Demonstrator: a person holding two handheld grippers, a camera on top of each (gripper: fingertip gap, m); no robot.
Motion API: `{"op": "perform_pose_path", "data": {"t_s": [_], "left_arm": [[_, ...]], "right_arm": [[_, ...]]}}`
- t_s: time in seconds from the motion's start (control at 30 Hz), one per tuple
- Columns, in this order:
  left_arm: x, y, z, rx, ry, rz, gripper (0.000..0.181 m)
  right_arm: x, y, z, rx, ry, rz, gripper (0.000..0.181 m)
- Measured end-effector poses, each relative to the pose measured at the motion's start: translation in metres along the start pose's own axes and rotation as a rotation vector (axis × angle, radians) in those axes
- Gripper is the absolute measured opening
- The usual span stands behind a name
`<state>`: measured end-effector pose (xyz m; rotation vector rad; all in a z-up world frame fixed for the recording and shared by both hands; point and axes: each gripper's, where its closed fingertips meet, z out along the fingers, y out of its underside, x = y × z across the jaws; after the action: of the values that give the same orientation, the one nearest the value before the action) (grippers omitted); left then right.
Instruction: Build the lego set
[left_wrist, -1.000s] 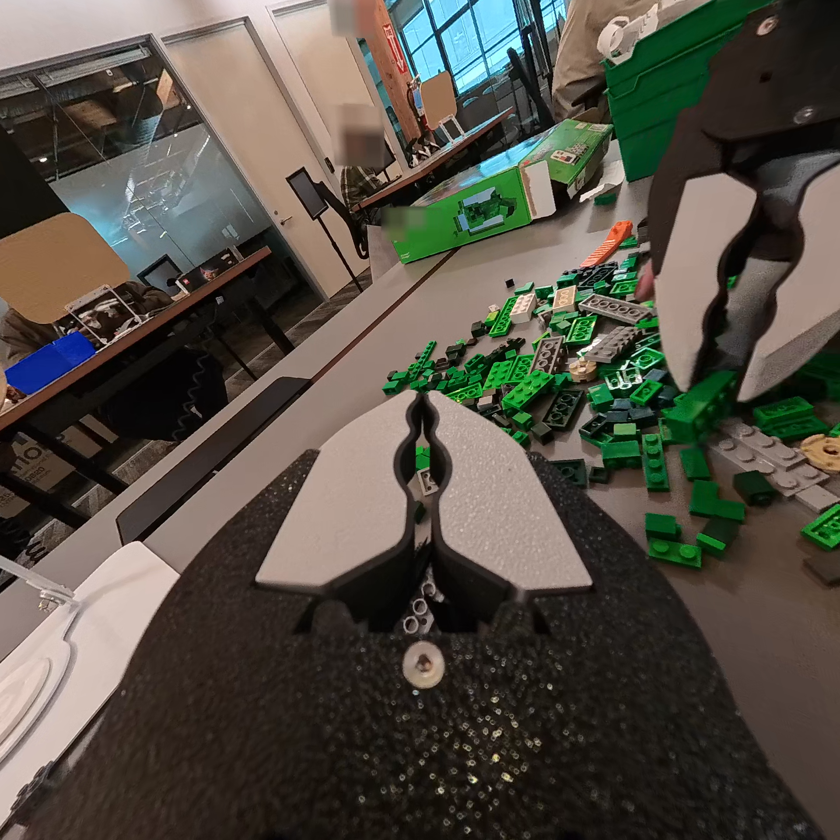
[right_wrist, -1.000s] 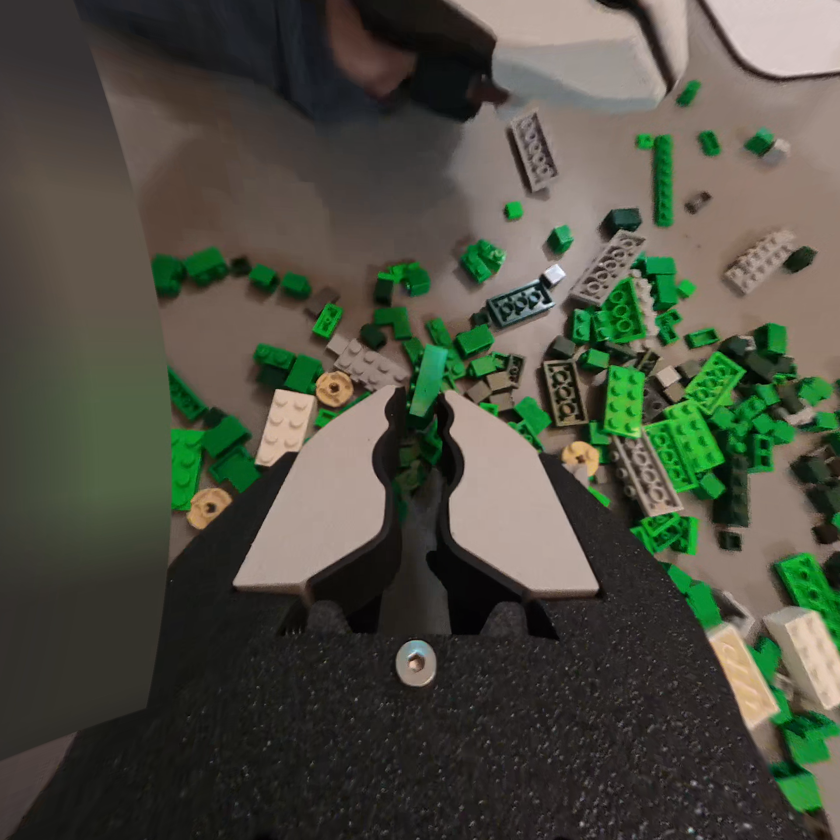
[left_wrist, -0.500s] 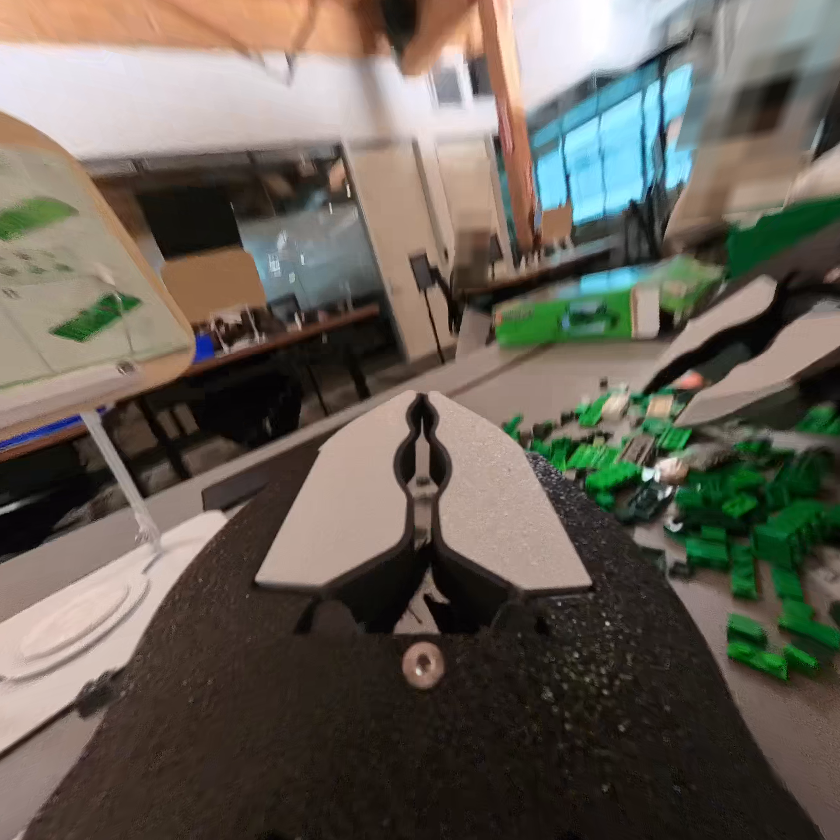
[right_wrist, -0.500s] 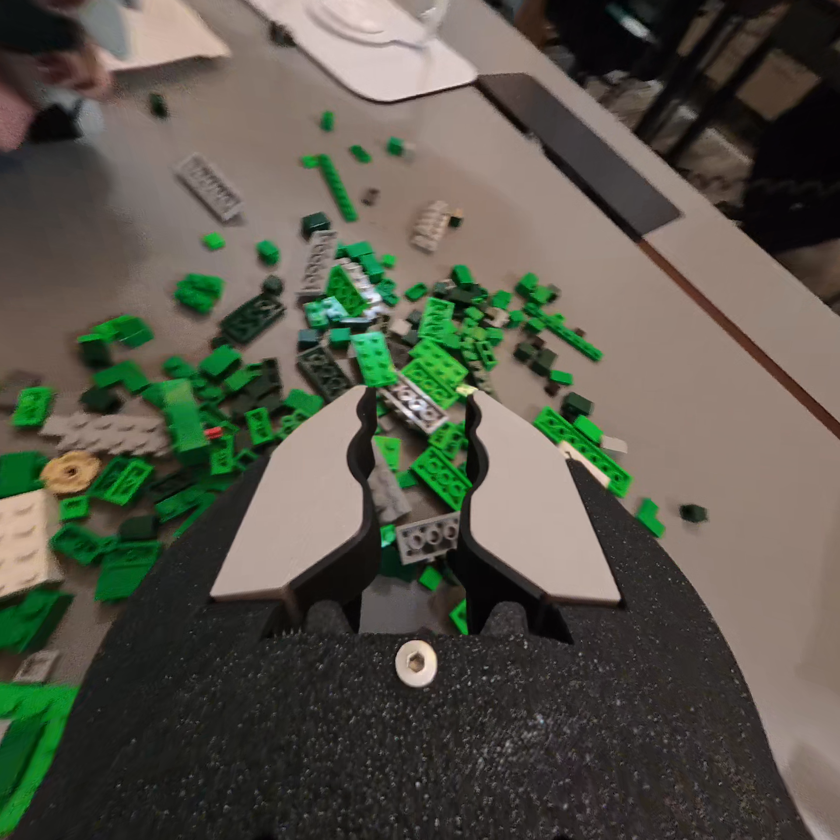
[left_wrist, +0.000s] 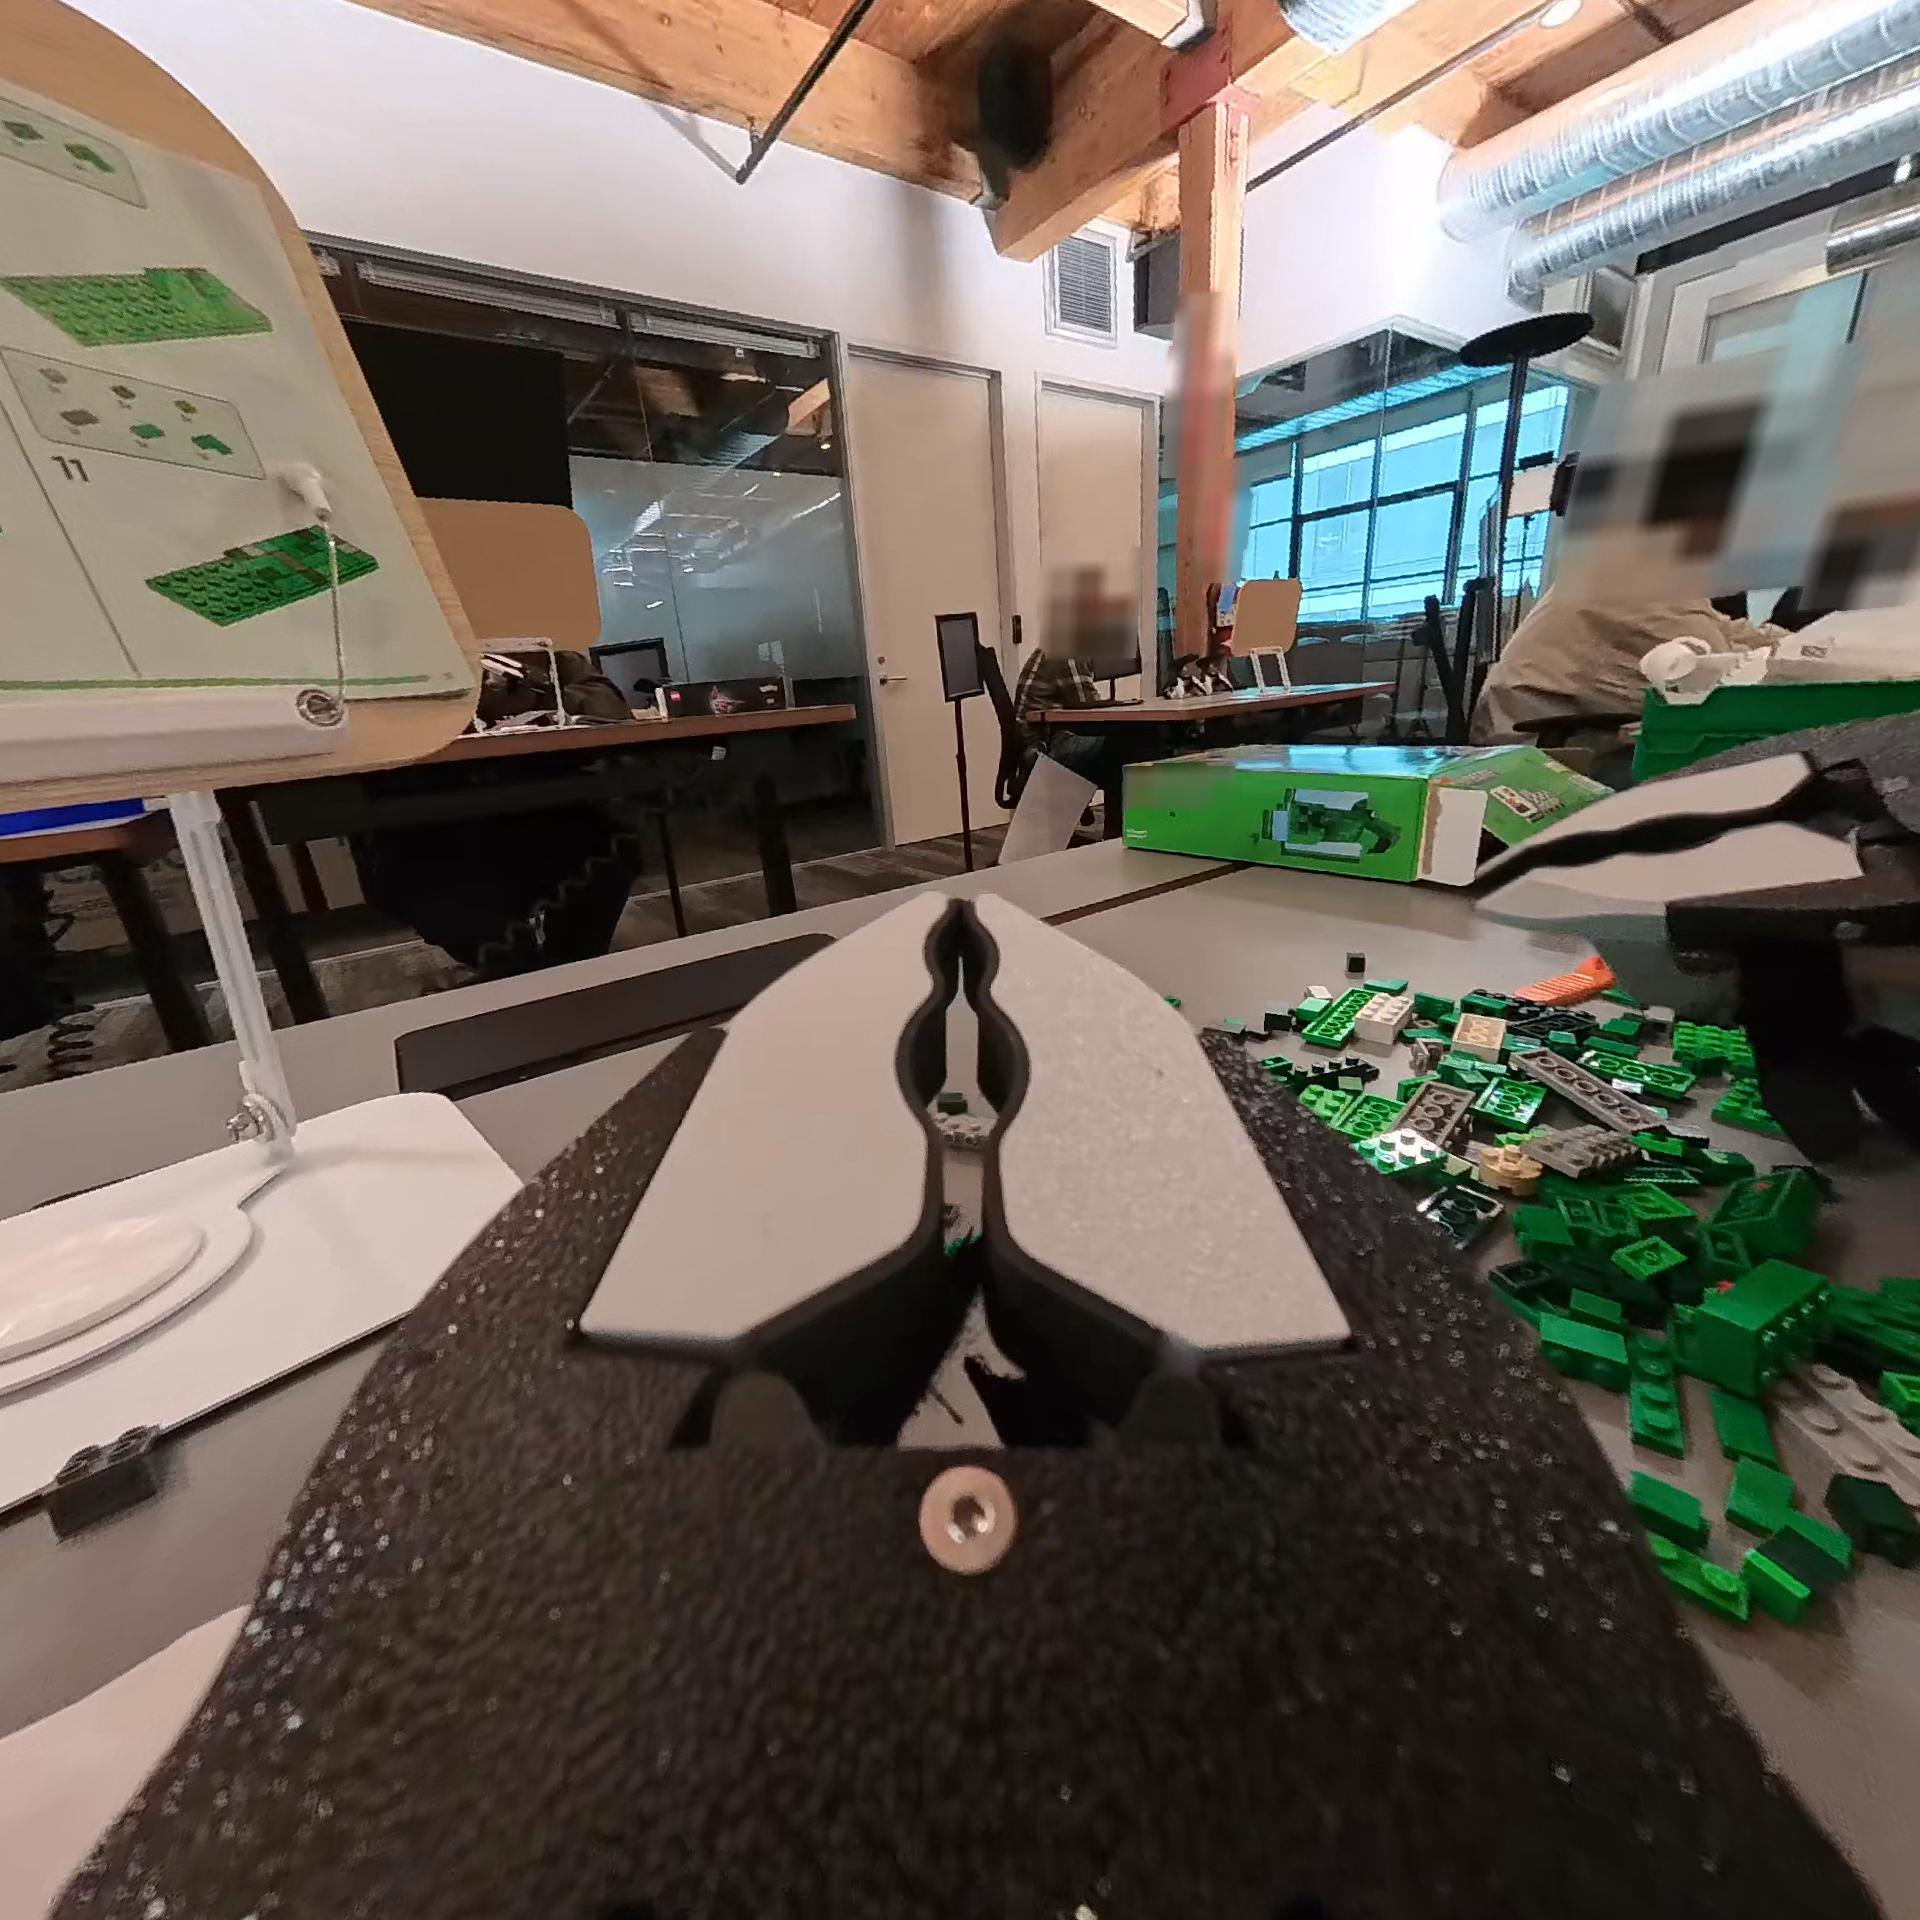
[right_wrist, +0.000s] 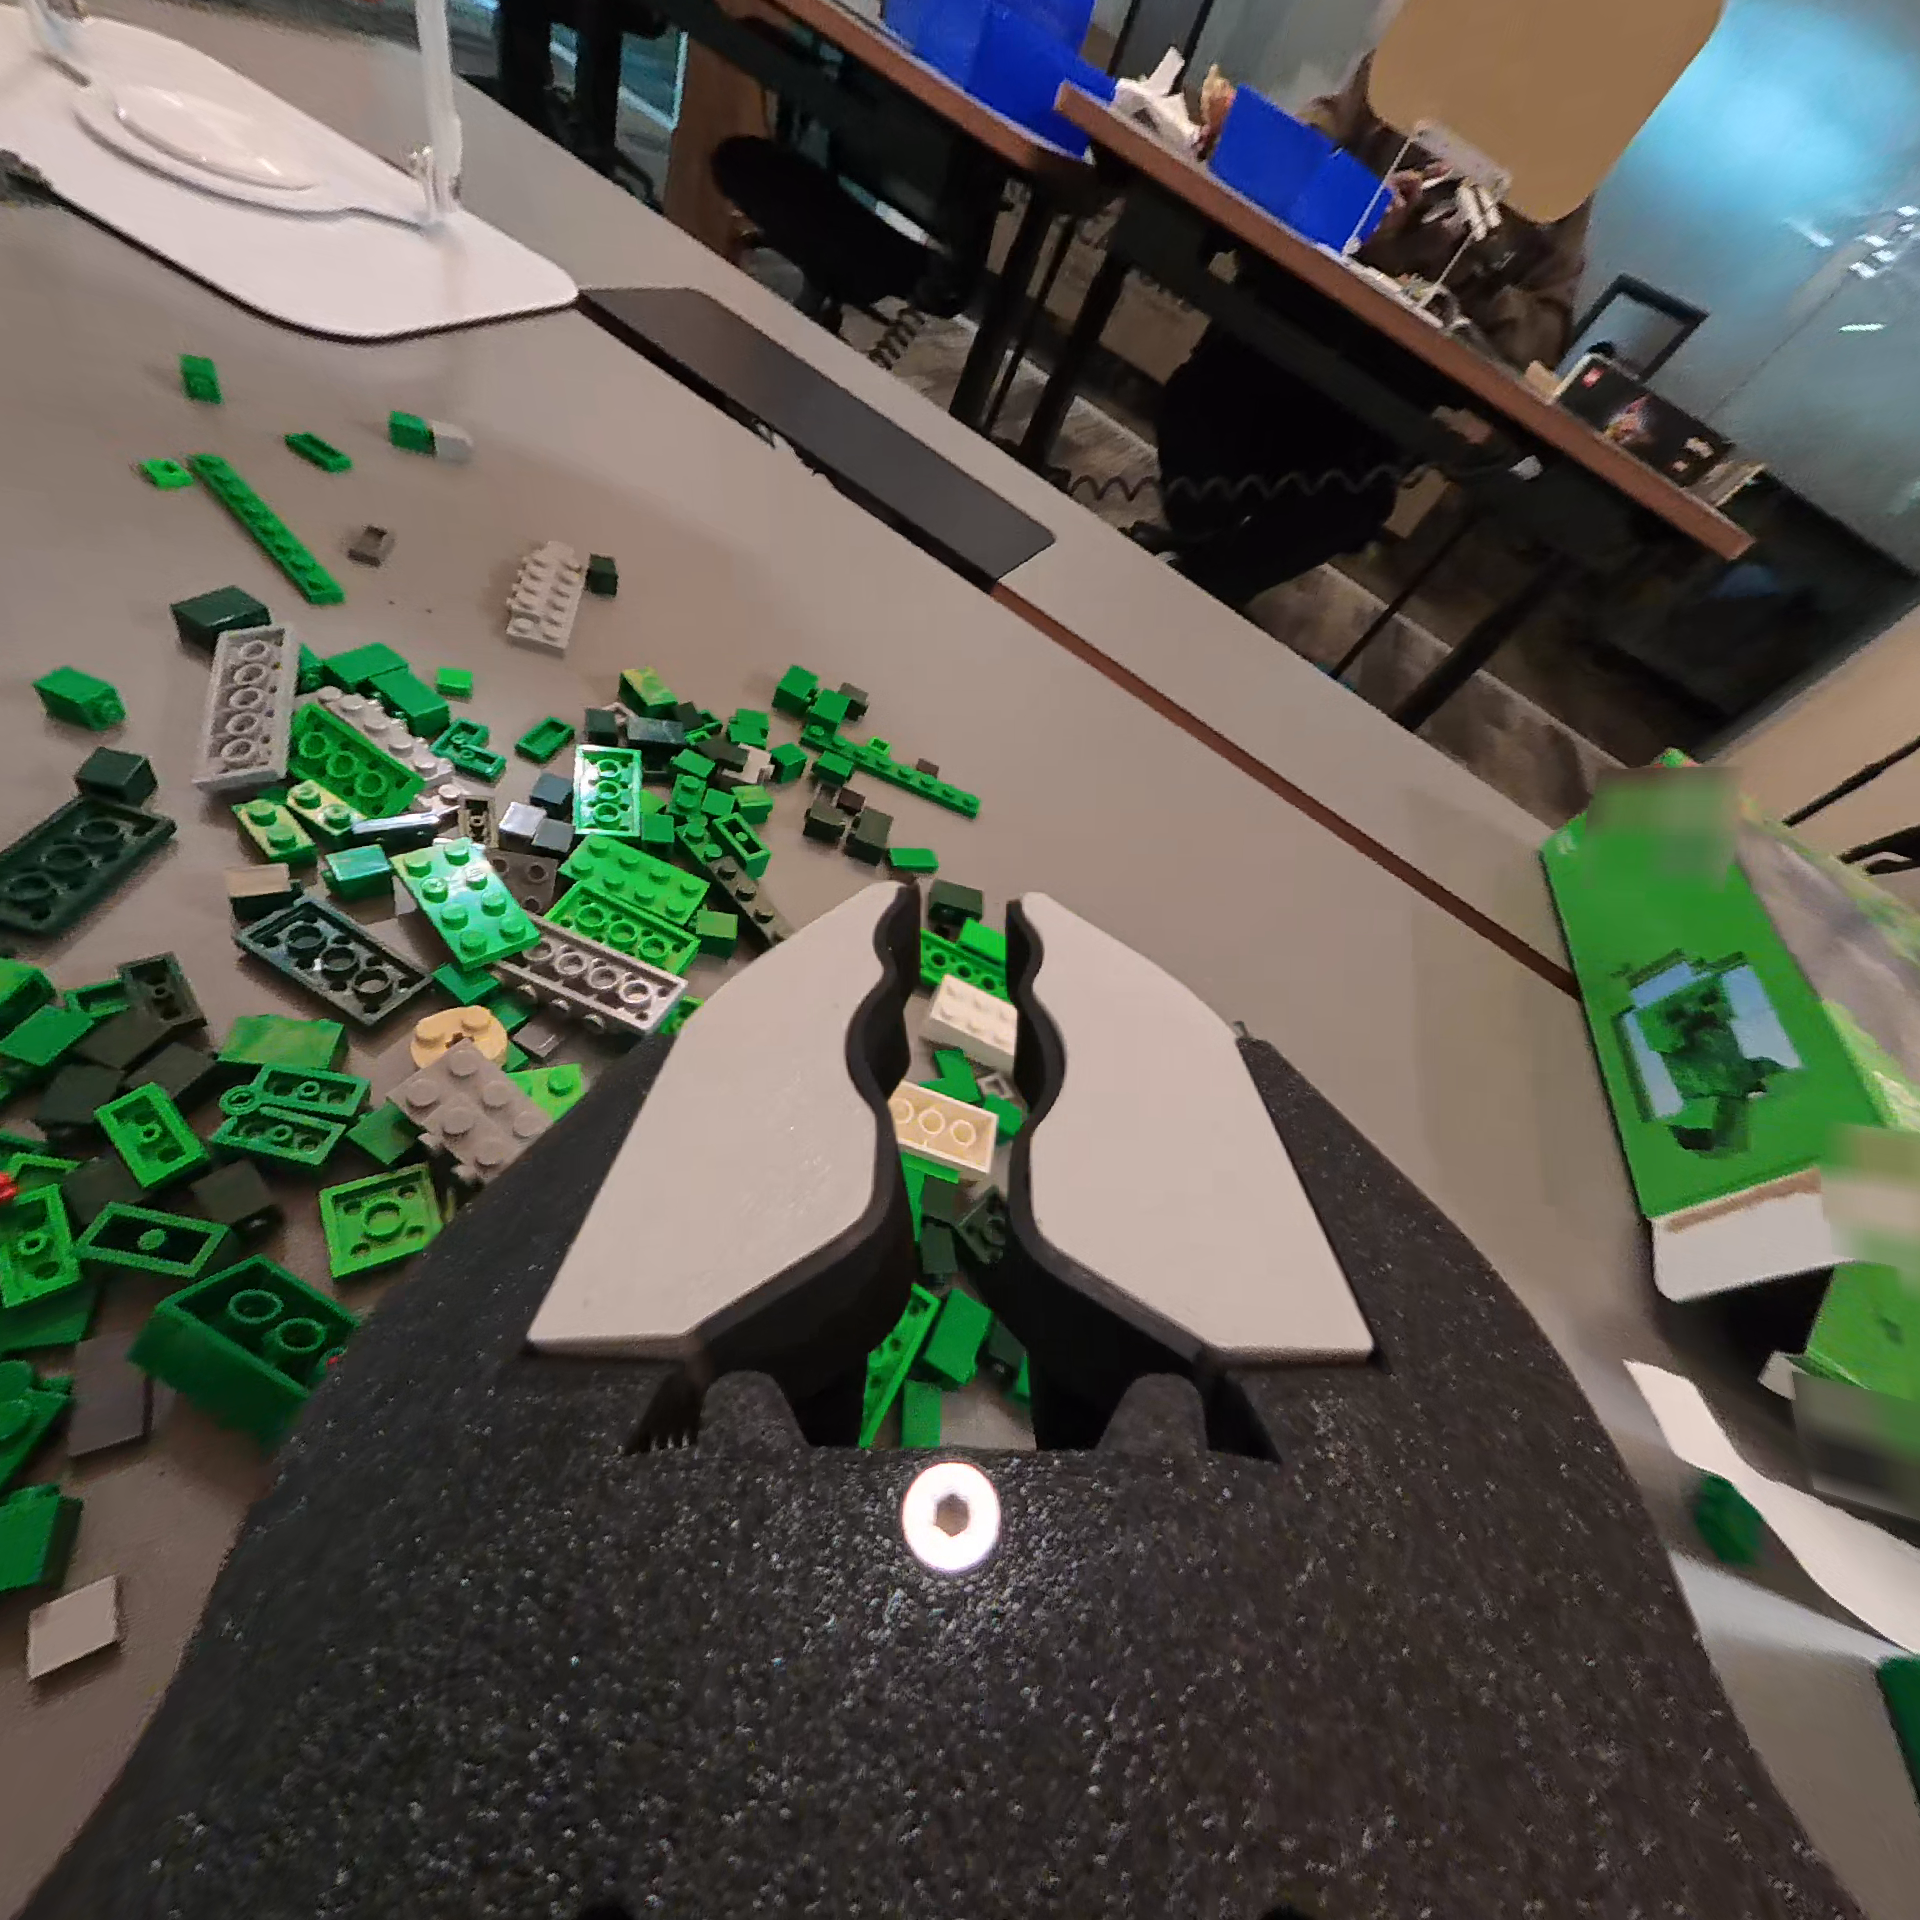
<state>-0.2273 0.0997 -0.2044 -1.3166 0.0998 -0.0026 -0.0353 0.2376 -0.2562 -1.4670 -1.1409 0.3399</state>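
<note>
A pile of loose lego pieces (left_wrist: 1621, 1195), mostly green with some grey, tan and white, lies on the grey table (left_wrist: 1299, 935). My left gripper (left_wrist: 964, 914) is shut, held level over the table left of the pile, with nothing visible in it. My right gripper (right_wrist: 961, 899) is open a narrow gap and empty, above the near edge of the pile (right_wrist: 468, 914). A white brick (right_wrist: 971, 1018) and a tan brick (right_wrist: 940, 1127) show on the table between its fingers. The right gripper also shows in the left wrist view (left_wrist: 1496, 894), over the pile.
An instruction booklet (left_wrist: 156, 416) stands on a clear stand with a white base (left_wrist: 312, 1247) at the left; a black brick (left_wrist: 104, 1465) rests there. The green set box (left_wrist: 1299, 821) lies behind the pile, an orange separator (left_wrist: 1569, 979) beside it. People sit at tables beyond. There is about 25 cm between the tips of the two grippers.
My right gripper let go of a green piece, opened and swung up to look across the table. My left gripper tilted up from the pile to level and stayed shut.
</note>
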Motion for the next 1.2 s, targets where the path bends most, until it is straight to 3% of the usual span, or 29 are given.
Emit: {"op": "perform_pose_path", "data": {"t_s": [0.63,0.87,1.1,1.2], "left_arm": [[0.012,0.004,0.002,-0.026,0.071,0.032,0.0],[0.015,0.005,0.003,-0.035,0.084,0.04,0.0],[0.016,0.006,0.003,-0.04,0.093,0.043,0.0],[0.017,0.006,0.003,-0.042,0.096,0.046,0.0]], "right_arm": [[0.112,0.023,-0.048,0.009,0.351,0.147,0.013],[0.082,0.018,-0.03,0.013,0.23,0.104,0.01],[0.025,0.021,-0.002,-0.092,0.128,-0.27,0.0],[0.013,0.022,0.003,-0.105,0.105,-0.332,0.0]]}}
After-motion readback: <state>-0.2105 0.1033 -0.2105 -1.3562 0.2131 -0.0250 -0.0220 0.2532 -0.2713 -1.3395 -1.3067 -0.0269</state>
